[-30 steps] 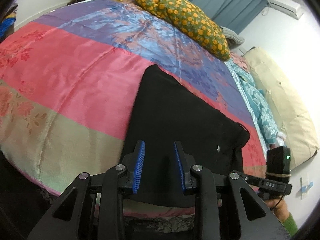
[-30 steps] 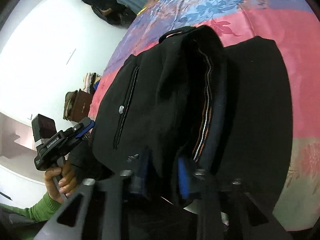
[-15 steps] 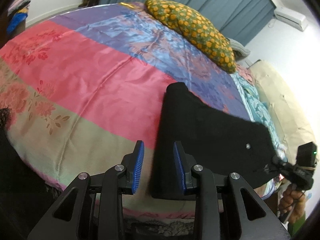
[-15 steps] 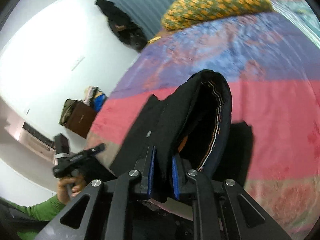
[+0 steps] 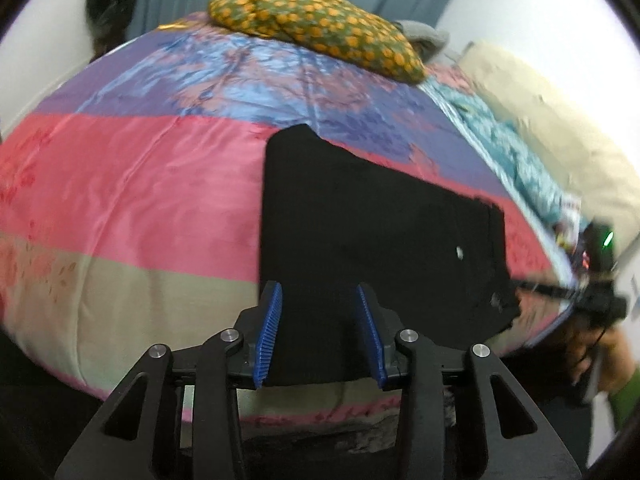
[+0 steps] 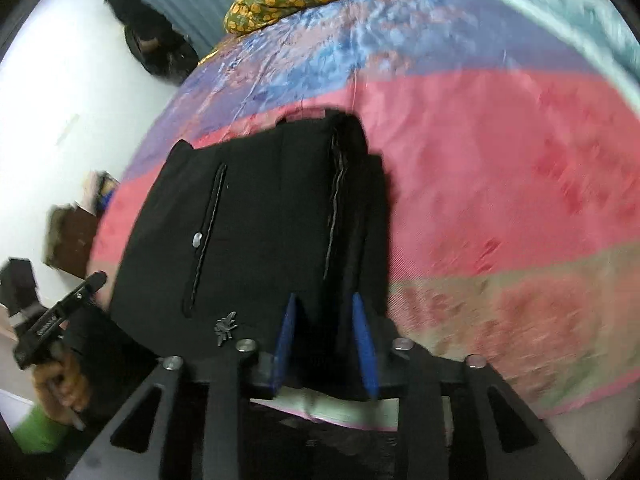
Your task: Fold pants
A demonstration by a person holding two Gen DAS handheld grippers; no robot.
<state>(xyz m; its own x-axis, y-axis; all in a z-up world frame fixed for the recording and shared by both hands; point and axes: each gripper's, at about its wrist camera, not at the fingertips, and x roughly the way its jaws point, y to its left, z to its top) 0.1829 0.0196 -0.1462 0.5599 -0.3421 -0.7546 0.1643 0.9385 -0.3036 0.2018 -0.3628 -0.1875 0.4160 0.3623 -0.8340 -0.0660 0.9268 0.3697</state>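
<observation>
The black pants (image 5: 360,216) lie folded on the striped bedspread (image 5: 132,184) near the bed's front edge. In the right wrist view the pants (image 6: 260,220) show the waistband side, with a pocket seam and a metal button. My left gripper (image 5: 320,332) is open, its blue pads either side of the pants' near edge, holding nothing. My right gripper (image 6: 324,344) is open at the waistband end, its blue pads apart with black cloth between and under them. The right gripper also shows at the far right of the left wrist view (image 5: 588,280), beside the waistband.
A green pillow with orange dots (image 5: 320,28) lies at the head of the bed. A turquoise cloth (image 5: 512,148) and a beige cushion (image 5: 560,120) lie along the right side. A brown cabinet (image 6: 72,236) stands by the white wall. Dark clothes (image 6: 156,52) hang by the curtain.
My right gripper has opened and let go of the waistband; the lifted waistband end has dropped flat onto the bed. My left gripper has shifted right over the pants' near edge.
</observation>
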